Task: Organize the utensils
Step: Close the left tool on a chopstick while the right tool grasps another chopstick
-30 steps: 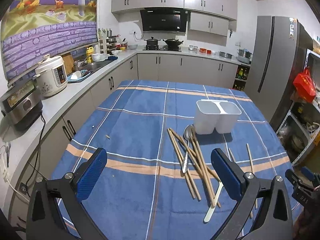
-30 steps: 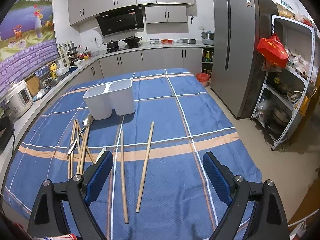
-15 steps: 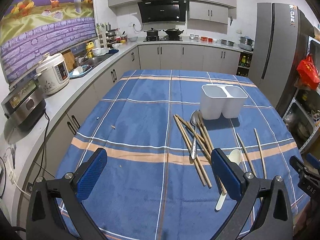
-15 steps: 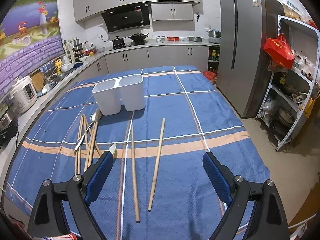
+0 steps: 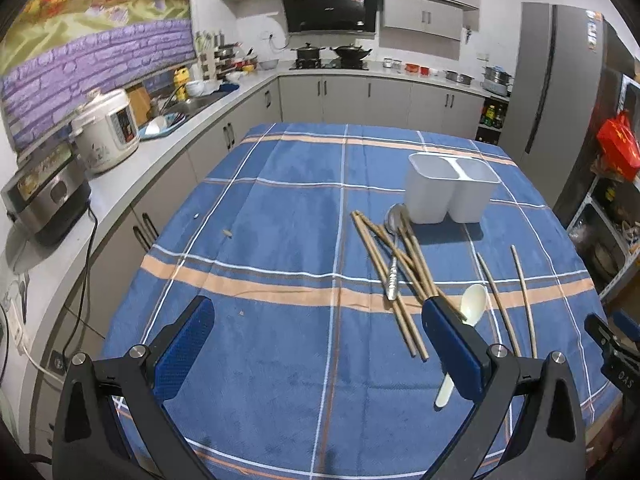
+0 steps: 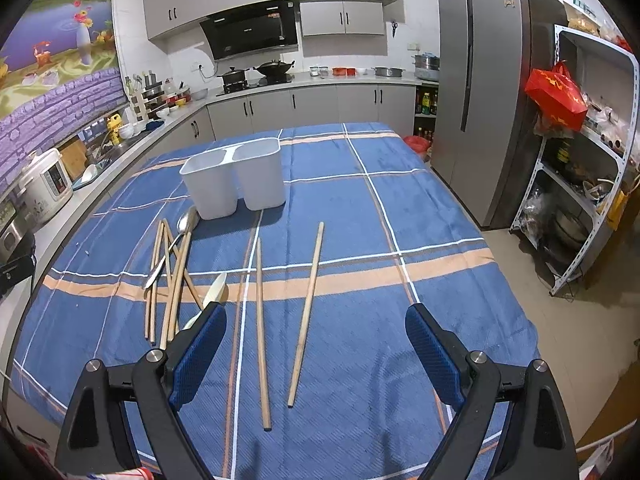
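Bright, even kitchen light; fisheye-bent, dark-vignetted edges.

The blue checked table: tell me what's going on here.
A person holds two blue-padded grippers above the blue checked tablecloth; the left gripper and the right gripper are both open and empty. Nothing is sorted yet: the white two-compartment plastic holder looks empty. In front of it lie a heap of wooden chopsticks with a metal spoon across it, a cream plastic spoon, and two separate wooden chopsticks.

Grey cabinets (image 6: 304, 108), steel fridge (image 6: 476, 92) — purple mural (image 5: 100, 56)
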The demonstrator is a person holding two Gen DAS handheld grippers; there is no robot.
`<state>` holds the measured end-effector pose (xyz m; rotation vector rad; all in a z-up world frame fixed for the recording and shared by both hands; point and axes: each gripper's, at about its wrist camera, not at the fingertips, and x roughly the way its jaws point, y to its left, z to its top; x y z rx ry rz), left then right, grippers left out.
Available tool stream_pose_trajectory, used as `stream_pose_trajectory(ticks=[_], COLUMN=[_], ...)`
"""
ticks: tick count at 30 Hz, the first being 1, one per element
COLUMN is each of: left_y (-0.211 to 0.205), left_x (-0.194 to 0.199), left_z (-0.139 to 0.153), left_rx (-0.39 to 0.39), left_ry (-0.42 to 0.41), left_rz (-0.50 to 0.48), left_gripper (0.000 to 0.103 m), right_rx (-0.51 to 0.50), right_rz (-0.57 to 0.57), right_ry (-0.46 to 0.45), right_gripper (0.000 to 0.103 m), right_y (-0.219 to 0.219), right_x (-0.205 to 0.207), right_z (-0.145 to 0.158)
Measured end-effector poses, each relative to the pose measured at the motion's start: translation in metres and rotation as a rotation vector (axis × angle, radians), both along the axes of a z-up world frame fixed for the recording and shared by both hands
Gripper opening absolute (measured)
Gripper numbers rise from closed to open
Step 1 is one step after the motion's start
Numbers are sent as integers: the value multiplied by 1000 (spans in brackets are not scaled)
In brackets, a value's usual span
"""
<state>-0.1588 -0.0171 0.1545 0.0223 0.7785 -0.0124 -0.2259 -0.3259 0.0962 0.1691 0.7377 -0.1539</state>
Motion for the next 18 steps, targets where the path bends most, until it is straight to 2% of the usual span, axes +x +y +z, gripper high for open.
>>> stream_pose_trajectory(ticks=[4, 6, 8, 10, 12, 15, 18], left_y=[25, 32, 38, 42, 42, 34, 22], left_x=[12, 20, 36, 52, 69, 101, 128], left_z=[-4, -7, -13, -21, -30, -44, -55], left_rx=[-13, -24, -52, -93, -132, -181, -247], left_ry=[15, 28, 68, 111, 151, 203, 244], left_rz=[31, 23, 11, 4, -7, -49, -87], left_gripper=[101, 89, 75, 65, 63, 54, 51], right_rx=[6, 10, 14, 18, 20, 11, 32], right_rz=[0, 1, 4, 6, 10, 18, 23], right_ry=[24, 36, 50, 66, 80, 97, 117], right_gripper=[94, 94, 94, 94, 94, 94, 94], right_y=[-1, -1, 0, 0, 1, 2, -2], right_x=[7, 13, 23, 35, 48, 69, 91], right_z=[-8, -12, -16, -19, -22, -26, -30])
